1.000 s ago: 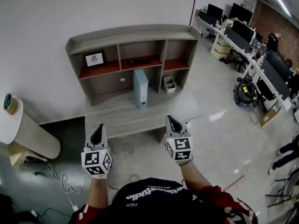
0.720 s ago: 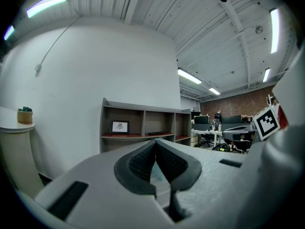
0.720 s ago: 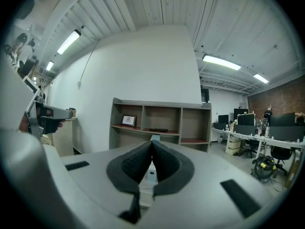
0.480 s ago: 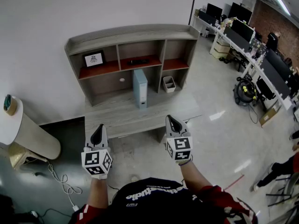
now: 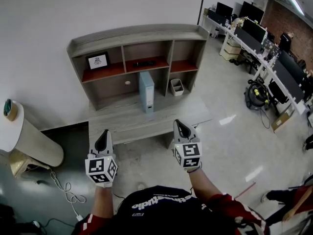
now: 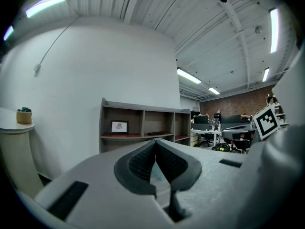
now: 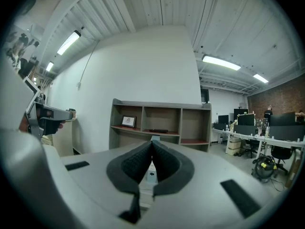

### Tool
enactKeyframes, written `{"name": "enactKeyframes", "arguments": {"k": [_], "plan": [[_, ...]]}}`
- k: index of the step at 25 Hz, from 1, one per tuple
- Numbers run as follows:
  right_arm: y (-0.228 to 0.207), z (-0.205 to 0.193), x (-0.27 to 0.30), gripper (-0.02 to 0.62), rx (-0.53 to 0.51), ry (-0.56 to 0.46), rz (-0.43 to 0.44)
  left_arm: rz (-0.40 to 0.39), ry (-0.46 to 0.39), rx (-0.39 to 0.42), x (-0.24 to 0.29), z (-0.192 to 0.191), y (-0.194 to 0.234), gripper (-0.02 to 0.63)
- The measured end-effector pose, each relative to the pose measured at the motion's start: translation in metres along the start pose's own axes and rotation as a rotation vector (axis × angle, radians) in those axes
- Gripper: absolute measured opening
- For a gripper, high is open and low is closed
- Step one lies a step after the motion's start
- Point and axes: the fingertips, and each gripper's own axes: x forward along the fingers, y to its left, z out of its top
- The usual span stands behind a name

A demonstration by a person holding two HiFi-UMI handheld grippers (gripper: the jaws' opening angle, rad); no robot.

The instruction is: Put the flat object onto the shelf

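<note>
The left hand-held gripper (image 5: 103, 135) and the right hand-held gripper (image 5: 180, 127) are both held low at the near edge of the desk (image 5: 122, 122), level with each other and well apart. Each has its jaws closed pad to pad with nothing held. Their own views confirm this: the dark ribbed pads meet at the tip. Behind the pads only a pale sliver of the blue folder (image 6: 157, 171) shows in the left gripper view, and a slightly larger strip in the right gripper view. The head view shows that folder (image 5: 147, 92) whole, standing upright on the desk just in front of the shelf (image 5: 137, 37), at the lower middle bay and well apart from both tools. The head view also shows a framed picture (image 5: 99, 61) in the upper left bay, a dark flat thing (image 5: 145, 63) in the upper middle bay and a small white bin (image 5: 177, 87) low on the right. The left gripper view alone gives a side look at a cup (image 6: 24, 116) on a round white stand, and the right tool's marker cube (image 6: 267, 120). Office workstations (image 5: 259, 38) fill the room to the right, and a white cable (image 5: 66, 192) lies on the floor.
</note>
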Motion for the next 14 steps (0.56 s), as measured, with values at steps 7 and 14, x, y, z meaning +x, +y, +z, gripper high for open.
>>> {"name": "enactKeyframes", "arguments": {"k": [7, 14], "plan": [[0.0018, 0.0017, 0.0022, 0.003, 0.000, -0.002, 0.003, 0.001, 0.003, 0.003, 0.0007, 0.0006, 0.0021, 0.006], [-0.0011, 0.0006, -0.0006, 0.003, 0.001, -0.001, 0.006, 0.001, 0.004, 0.003, -0.0009, 0.0005, -0.0028, 0.006]]}}
